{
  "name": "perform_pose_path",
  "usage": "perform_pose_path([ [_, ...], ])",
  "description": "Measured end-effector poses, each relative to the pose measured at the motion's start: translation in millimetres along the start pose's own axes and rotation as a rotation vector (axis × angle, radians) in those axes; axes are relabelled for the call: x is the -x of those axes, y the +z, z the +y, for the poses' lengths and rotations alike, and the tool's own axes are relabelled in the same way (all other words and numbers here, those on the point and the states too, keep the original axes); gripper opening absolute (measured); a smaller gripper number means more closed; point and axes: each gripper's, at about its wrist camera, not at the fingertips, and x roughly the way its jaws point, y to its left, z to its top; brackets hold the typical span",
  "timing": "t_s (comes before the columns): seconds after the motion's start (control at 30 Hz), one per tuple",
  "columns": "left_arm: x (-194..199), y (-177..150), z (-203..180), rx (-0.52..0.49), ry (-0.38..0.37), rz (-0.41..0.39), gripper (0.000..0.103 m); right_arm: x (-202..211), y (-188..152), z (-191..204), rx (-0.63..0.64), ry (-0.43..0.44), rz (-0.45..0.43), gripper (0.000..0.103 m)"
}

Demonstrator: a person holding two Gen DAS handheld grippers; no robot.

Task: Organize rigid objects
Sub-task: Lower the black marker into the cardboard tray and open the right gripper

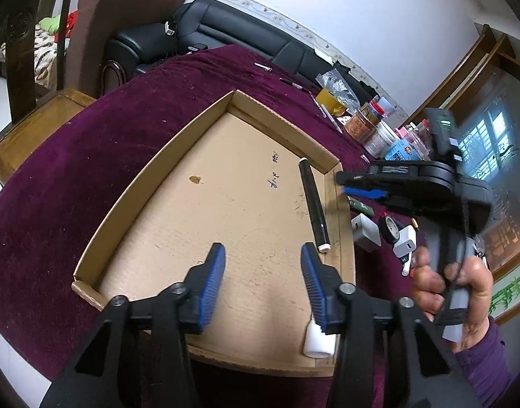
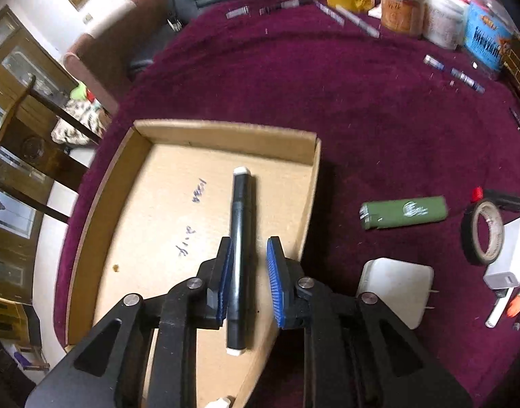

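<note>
Burgundy velvet cloth covers the desk (image 2: 379, 129), with a black leather sofa beyond its far edge and a shallow cardboard tray (image 2: 225, 132) lying near the person. Inside the tray, along its right wall, lies a black marker pen (image 2: 241, 238) with white end caps: a stiff, light plastic barrel, smooth and somewhat slippery, so it looks best pinched across the middle of its length, where it would balance. The right tool (image 2: 250, 265) straddles that barrel with its blue pads slightly apart, one pad close against the pen and the other clear of it, so nothing is clamped. The left tool (image 1: 263, 272) stands open over bare cardboard, and a small white cylinder (image 1: 319, 340) lies just under its right finger, not gripped. Handwritten ink marks on the tray floor are too scrawled to read. Right of the tray lie a green lighter (image 2: 404, 212) with a white printed emblem, a tape roll (image 2: 484, 234) and white chargers (image 2: 396, 289); labels on the far jars are blurred.
</note>
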Motion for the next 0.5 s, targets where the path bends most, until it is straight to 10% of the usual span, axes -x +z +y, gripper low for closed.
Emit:
perform_pose_path([
  [0.17, 8, 2, -13, -0.033, 0.001, -0.040, 0.057, 72, -12, -19, 0.082, -0.050, -0.233, 0.019],
  [0.3, 8, 1, -34, -0.077, -0.020, -0.040, 0.065, 141, -42, -55, 0.126, -0.215, -0.561, 0.103],
  [0.5, -7, -8, -84, -0.179, -0.042, 0.026, 0.065, 153, -57, -137, 0.028, -0.355, -0.508, 0.103],
])
